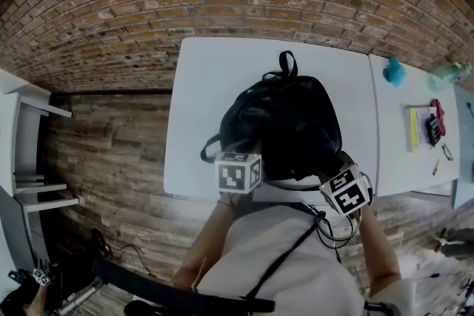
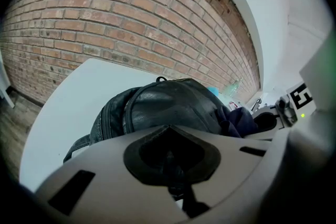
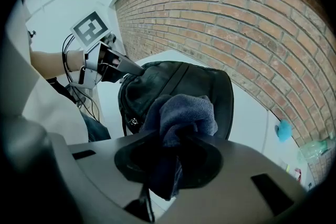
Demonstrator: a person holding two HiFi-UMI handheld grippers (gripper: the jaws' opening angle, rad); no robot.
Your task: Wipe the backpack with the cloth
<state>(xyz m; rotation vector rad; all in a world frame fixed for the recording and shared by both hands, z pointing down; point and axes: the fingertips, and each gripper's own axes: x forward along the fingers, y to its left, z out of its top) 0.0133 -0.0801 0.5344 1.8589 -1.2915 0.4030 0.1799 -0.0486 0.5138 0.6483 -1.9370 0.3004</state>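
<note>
The right gripper [image 3: 170,153] is clamping its jaws on the cloth [image 3: 184,110], a dark blue wad bunching up ahead of them and trailing a tail below. The wad is hanging just over the near end of the backpack [image 3: 157,81]; whether it is touching the black shell I cannot tell. The left gripper [image 2: 169,157] appears to be pinching its jaws closed on a dark fold of the bag's near edge, since the right gripper view is showing their tip meeting that rim, so it seems to be anchoring the bag. The backpack is lying on its back on the white surface [image 1: 215,85], close to the person's edge, with its handle pointing toward the brick wall. Judging from this, the wiping stroke is only just beginning. Doing it well is likely meaning three things. First, the wad should be leading, so that the hard jaws are riding above the shell and not scraping it. Second, the strokes should be running away from the left gripper toward the handle, so the drag is pulling against the hold and the bag is not sliding on the smooth surface. Third, the right gripper should be following the dome's curve. The dangling tail is risking a snag on zips or straps.
</note>
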